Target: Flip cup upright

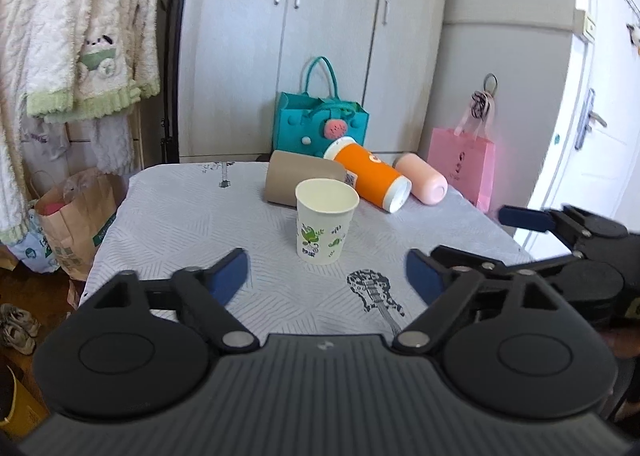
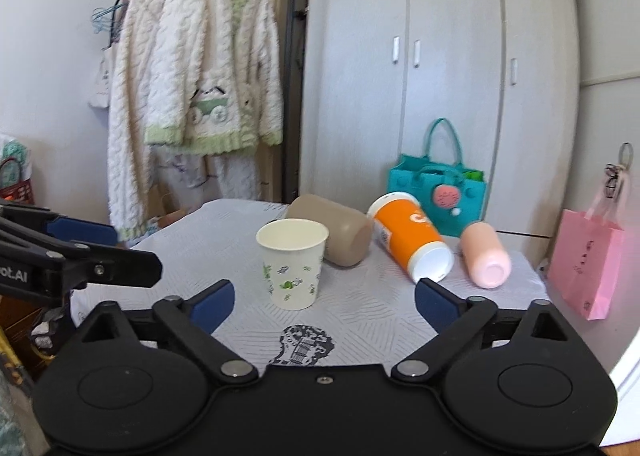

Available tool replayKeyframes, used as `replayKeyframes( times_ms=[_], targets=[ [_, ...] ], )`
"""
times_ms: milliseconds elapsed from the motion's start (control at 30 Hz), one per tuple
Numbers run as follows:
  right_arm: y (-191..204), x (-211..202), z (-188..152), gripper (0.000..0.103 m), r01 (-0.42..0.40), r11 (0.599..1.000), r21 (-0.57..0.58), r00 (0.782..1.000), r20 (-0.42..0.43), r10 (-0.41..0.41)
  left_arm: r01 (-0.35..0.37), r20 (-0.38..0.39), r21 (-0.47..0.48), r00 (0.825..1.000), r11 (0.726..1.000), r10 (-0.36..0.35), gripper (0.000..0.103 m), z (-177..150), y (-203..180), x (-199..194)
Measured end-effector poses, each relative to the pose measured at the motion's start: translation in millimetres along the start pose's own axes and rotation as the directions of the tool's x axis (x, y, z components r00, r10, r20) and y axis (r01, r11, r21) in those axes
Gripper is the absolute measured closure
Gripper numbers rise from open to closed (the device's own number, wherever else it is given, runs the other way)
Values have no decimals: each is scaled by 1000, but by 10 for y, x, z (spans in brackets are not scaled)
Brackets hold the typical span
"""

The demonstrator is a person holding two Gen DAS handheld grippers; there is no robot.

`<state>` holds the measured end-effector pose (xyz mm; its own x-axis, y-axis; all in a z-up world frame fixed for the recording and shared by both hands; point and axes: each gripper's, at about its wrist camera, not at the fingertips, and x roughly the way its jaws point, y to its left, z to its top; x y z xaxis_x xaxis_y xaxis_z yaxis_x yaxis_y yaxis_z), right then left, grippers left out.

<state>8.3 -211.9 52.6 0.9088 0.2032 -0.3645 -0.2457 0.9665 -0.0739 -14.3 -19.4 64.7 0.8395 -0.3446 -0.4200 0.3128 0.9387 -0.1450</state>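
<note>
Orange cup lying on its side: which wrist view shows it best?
The right wrist view: the orange cup lies unobstructed, its whole length visible from lid to white base. In the left wrist view the orange cup is just as complete but farther off, behind the upright paper cup.

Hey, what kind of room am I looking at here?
Most likely a bedroom in a home. A fuzzy white robe hangs on a clothes rack beside a tall grey wardrobe, and gift bags sit on the floor around a small cloth-covered table holding cups.

Only the partial print "ot.AI" reads, on the left claw (image 2: 100, 248) body
</note>
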Motion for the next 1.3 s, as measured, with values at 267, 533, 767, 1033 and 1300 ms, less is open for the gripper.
replayKeyframes(
  times_ms=[267,533,767,1033,1300],
  targets=[
    [10,-91,-37,0,32,999,37,999,13,-33,-60,12,-33,998,998,61,0,-29,85,40],
    [95,-124,-83,0,70,997,21,998,-1,-70,-151,-2,-45,989,988,151,0,-100,31,73],
    [51,-135,-134,0,135,989,67,991,-10,-135,-164,18,-29,986,986,164,0,-178,42,71],
    [66,-63,-232,0,184,976,116,983,-15,-184,-141,12,-11,990,990,141,0,-183,91,151],
    [7,7,-289,0,220,962,159,975,-2,-223,-170,14,6,985,985,170,0,-274,141,222]
  ],
)
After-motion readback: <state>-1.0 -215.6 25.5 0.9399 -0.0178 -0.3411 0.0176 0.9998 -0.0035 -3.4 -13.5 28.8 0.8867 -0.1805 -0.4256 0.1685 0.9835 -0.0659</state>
